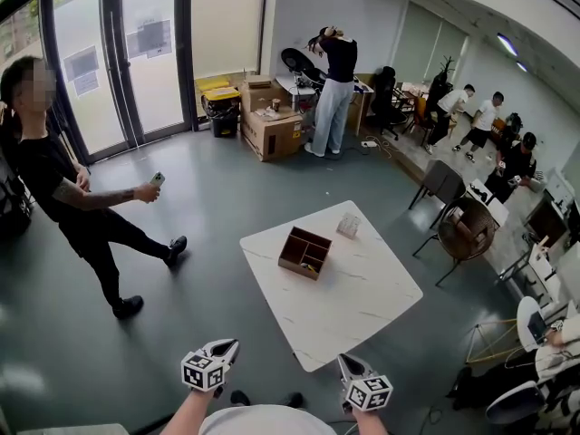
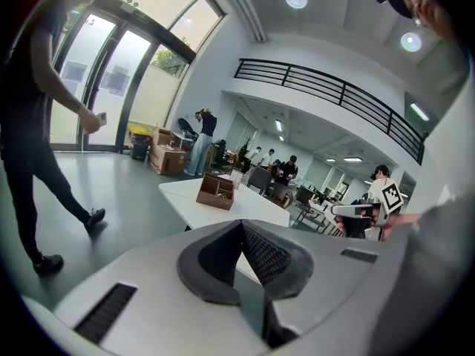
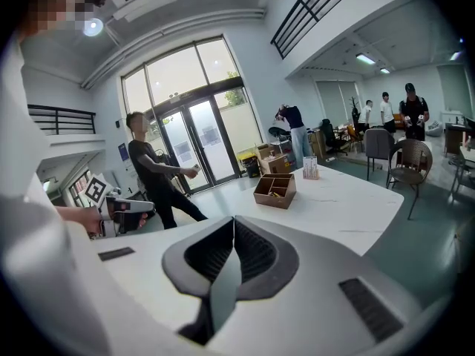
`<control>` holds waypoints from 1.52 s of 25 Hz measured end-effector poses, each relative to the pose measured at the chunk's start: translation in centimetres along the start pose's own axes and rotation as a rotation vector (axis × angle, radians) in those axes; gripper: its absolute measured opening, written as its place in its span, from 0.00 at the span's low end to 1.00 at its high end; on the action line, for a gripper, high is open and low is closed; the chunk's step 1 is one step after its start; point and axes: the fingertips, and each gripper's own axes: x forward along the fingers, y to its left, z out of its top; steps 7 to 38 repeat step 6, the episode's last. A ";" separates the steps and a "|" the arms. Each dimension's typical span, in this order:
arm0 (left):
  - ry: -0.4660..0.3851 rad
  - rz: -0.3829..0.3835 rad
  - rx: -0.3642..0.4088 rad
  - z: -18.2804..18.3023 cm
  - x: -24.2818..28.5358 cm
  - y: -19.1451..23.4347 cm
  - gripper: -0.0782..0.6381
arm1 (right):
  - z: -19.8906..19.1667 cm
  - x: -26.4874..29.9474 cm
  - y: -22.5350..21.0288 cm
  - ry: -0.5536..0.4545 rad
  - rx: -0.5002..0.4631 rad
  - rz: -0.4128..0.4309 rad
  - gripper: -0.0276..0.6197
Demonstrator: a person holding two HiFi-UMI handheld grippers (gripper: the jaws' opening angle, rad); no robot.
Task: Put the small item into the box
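Holding left hand-held gripper (image 1: 230, 344) and right hand-held gripper (image 1: 346, 362) closed, empty, short of white tabletop (image 1: 362, 306).
Brown wooden divided box (image 1: 304, 252) held small bits; pale small item (image 1: 349, 226) stood beside it; early or done, unclear.

Brown wooden box (image 1: 304, 252): open-topped, compartmented, upright | near the white table's (image 1: 362, 306) far-left edge | small pale item (image 1: 349, 226) standing by the far corner

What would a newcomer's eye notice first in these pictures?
A white square table stands in the middle of the grey floor, with a brown box on it. At the left, a person in black holds up a phone. At the bottom edge, the left claw and right claw are shut and empty.
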 end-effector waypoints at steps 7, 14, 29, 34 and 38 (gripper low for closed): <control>-0.003 -0.005 0.001 0.1 0.0 -0.1 0.13 | -0.3 -0.5 -0.4 -0.002 0.008 -0.015 0.08; -0.003 -0.005 0.001 0.1 0.0 -0.1 0.13 | -0.3 -0.5 -0.4 -0.002 0.008 -0.015 0.08; -0.003 -0.005 0.001 0.1 0.0 -0.1 0.13 | -0.3 -0.5 -0.4 -0.002 0.008 -0.015 0.08; -0.003 -0.005 0.001 0.1 0.0 -0.1 0.13 | -0.3 -0.5 -0.4 -0.002 0.008 -0.015 0.08; -0.003 -0.005 0.001 0.1 0.0 -0.1 0.13 | -0.3 -0.5 -0.4 -0.002 0.008 -0.015 0.08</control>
